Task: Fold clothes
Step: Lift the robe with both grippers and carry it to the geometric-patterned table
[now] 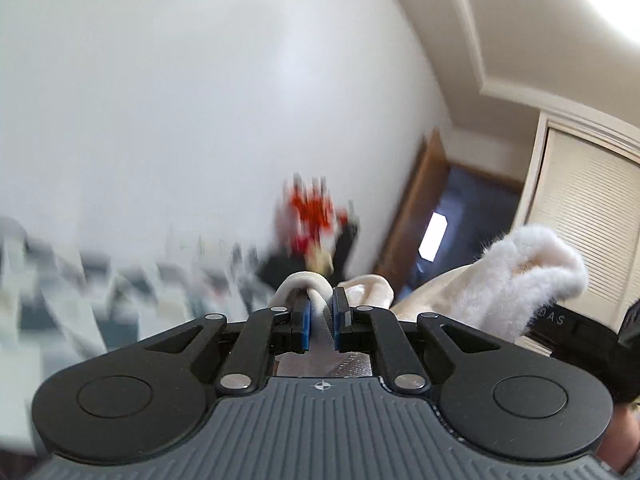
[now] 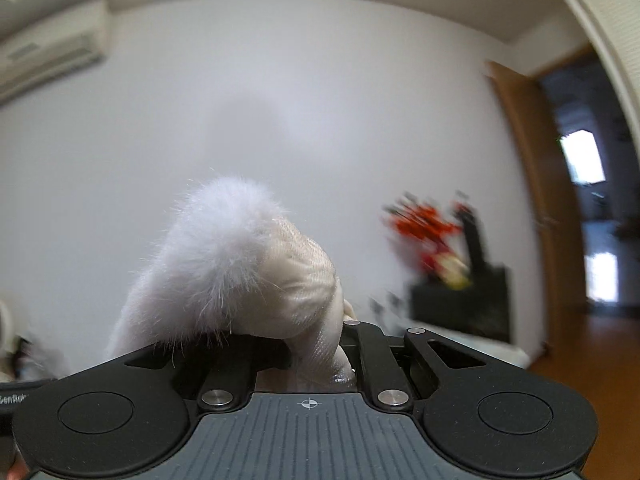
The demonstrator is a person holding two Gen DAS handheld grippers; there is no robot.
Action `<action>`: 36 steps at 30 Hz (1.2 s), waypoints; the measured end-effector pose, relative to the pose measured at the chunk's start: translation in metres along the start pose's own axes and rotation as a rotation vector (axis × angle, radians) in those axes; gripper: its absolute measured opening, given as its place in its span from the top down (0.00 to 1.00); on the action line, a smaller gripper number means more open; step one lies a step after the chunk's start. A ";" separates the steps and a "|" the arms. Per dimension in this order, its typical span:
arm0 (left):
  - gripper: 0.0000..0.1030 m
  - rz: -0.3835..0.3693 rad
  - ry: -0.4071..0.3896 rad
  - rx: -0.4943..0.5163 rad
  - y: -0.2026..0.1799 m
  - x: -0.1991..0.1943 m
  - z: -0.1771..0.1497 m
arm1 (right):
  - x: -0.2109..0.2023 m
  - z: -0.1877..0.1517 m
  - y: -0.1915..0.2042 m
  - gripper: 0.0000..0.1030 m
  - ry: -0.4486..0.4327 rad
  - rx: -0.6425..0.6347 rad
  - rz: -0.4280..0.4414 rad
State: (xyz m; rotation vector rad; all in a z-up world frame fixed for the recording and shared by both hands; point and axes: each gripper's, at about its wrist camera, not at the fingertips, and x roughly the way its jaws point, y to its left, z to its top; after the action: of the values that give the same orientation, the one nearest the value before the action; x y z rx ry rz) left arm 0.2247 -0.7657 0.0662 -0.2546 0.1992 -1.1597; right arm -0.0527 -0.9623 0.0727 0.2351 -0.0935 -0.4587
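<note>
Both grippers are raised and face a white wall. My left gripper (image 1: 320, 304) is shut on a fold of a cream garment (image 1: 308, 282) that bulges between its blue pads. The same cream fleece garment (image 1: 520, 276) rises at the right of the left wrist view, where the other black gripper's body (image 1: 576, 328) shows. In the right wrist view my right gripper (image 2: 316, 344) is shut on a fluffy bunch of the cream garment (image 2: 240, 264), which hides the fingertips.
A white wall (image 2: 280, 80) fills both views. A black stand with red and yellow objects (image 2: 460, 300) stands by a wooden door frame (image 2: 532, 200) and a dark open doorway. An air conditioner (image 2: 48, 52) hangs upper left. A louvred closet door (image 1: 580, 220) is at right.
</note>
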 end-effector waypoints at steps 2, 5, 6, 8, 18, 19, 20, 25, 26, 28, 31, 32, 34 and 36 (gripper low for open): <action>0.90 0.024 -0.069 0.061 0.000 0.007 0.029 | 0.018 0.026 0.011 0.90 -0.013 0.000 0.071; 0.89 0.050 -0.158 0.082 0.007 0.019 0.068 | 0.048 0.059 0.024 0.90 -0.038 -0.014 0.130; 0.89 0.059 -0.185 0.086 0.010 0.023 0.079 | 0.059 0.067 0.033 0.90 -0.051 -0.023 0.140; 0.89 0.072 -0.231 0.101 0.015 0.030 0.099 | 0.081 0.084 0.050 0.90 -0.078 -0.040 0.160; 0.89 0.142 -0.216 0.014 0.122 0.125 0.137 | 0.280 0.133 0.104 0.89 -0.072 -0.117 0.202; 0.88 0.155 -0.204 -0.002 0.136 0.137 0.137 | 0.304 0.125 0.106 0.89 -0.048 -0.125 0.197; 0.88 0.168 -0.192 -0.019 0.151 0.149 0.136 | 0.334 0.112 0.105 0.89 -0.009 -0.129 0.187; 0.78 0.330 -0.042 -0.106 0.224 0.222 0.079 | 0.459 0.007 0.107 0.88 0.268 -0.178 0.137; 0.71 0.362 0.011 -0.110 0.236 0.236 0.063 | 0.482 -0.017 0.107 0.88 0.333 -0.183 0.130; 0.54 0.413 0.122 -0.139 0.260 0.262 0.033 | 0.519 -0.062 0.106 0.85 0.455 -0.184 0.093; 0.36 0.454 0.223 -0.210 0.290 0.279 0.004 | 0.560 -0.120 0.104 0.68 0.610 -0.203 0.009; 0.32 0.459 0.222 -0.211 0.296 0.277 0.000 | 0.568 -0.135 0.102 0.64 0.641 -0.210 -0.020; 0.22 0.477 0.212 -0.196 0.305 0.265 -0.001 | 0.572 -0.154 0.098 0.44 0.663 -0.195 -0.047; 0.18 0.499 0.200 -0.214 0.322 0.252 0.009 | 0.572 -0.166 0.092 0.31 0.666 -0.176 -0.063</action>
State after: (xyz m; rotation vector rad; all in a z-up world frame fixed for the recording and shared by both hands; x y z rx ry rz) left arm 0.6070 -0.8761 -0.0279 -0.2585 0.5334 -0.6660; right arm 0.5204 -1.1053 -0.0448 0.2076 0.6052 -0.4284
